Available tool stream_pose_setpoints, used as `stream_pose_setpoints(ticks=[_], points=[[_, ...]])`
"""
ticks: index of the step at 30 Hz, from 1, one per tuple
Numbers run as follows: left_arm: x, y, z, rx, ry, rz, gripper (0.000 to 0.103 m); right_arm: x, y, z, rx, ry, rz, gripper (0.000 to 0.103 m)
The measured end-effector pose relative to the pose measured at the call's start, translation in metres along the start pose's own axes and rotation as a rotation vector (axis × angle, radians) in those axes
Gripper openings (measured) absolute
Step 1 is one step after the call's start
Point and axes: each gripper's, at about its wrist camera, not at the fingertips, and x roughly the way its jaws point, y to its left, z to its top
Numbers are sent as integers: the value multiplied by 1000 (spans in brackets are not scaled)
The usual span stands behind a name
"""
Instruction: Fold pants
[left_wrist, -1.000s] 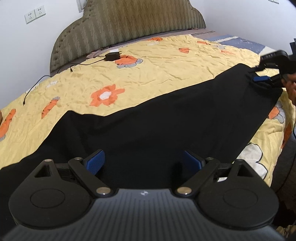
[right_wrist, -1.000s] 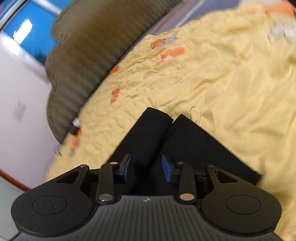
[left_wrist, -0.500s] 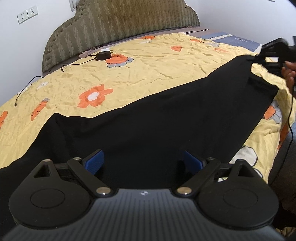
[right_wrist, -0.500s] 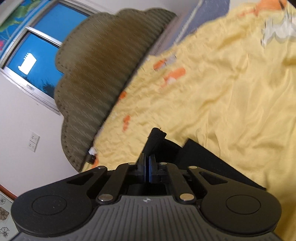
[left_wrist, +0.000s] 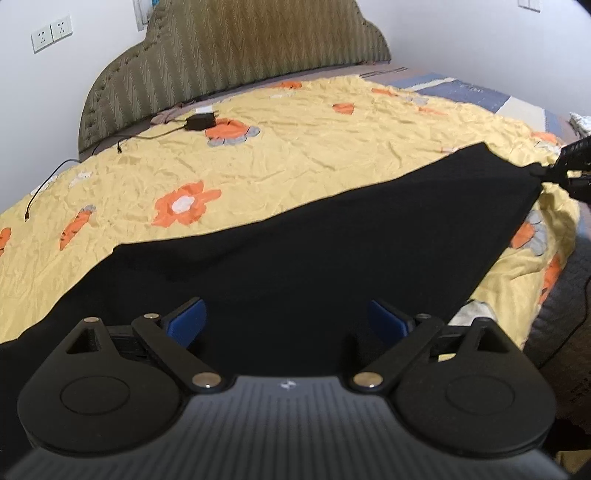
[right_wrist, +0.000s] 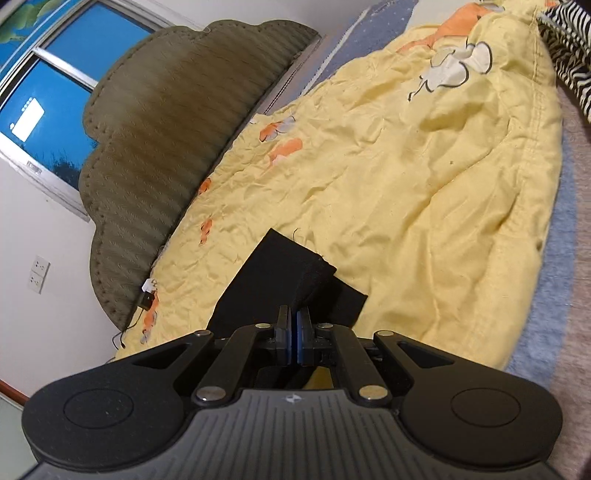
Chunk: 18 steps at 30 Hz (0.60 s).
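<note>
Black pants (left_wrist: 314, 258) lie stretched across the yellow flowered bedspread (left_wrist: 295, 155). My left gripper (left_wrist: 286, 323) is open, hovering just above the wide end of the pants, holding nothing. My right gripper (right_wrist: 294, 334) is shut on the hem of the pant legs (right_wrist: 284, 273) and lifts it a little off the bed. The right gripper also shows at the far right edge of the left wrist view (left_wrist: 570, 170), pinching the leg end.
A padded olive headboard (left_wrist: 236, 62) stands at the back. A black charger with its cable (left_wrist: 199, 122) lies near the pillow end. A zebra-striped cloth (right_wrist: 572, 48) is at the bed's far corner. The bed edge drops off at right (left_wrist: 554, 306).
My right gripper has closed on the pant leg hem and pulled it outward, straightening the pants. My left gripper stayed open over the wide end.
</note>
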Motion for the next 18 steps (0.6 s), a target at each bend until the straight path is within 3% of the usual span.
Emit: stream_pose_setpoints(ticks=[6,8,10,12,14,15,18], points=[[-8,0,-1,12,-14,-18,97,15,-14,-5,2,47,-70,3],[-13,6,-2,-6,-18,-18,97,11,-11,-4,4,42,-77,8],[-19,15,-4,-21,-17,-11,97,1,-4,-5,-20,14,-118,11],[-25,24,-5,-29,-26,15,97,-17,4,-10,-58,-68,-201,12],[-30,34,-4,-50,-34,48,97,-32,24,-25,-194,-156,-255,16],[-32,39,-3,-66,-39,61,97,-35,40,-38,-301,-172,-241,16],[-32,52,4,-122,-38,72,97,-24,98,-88,-677,-26,-81,16]])
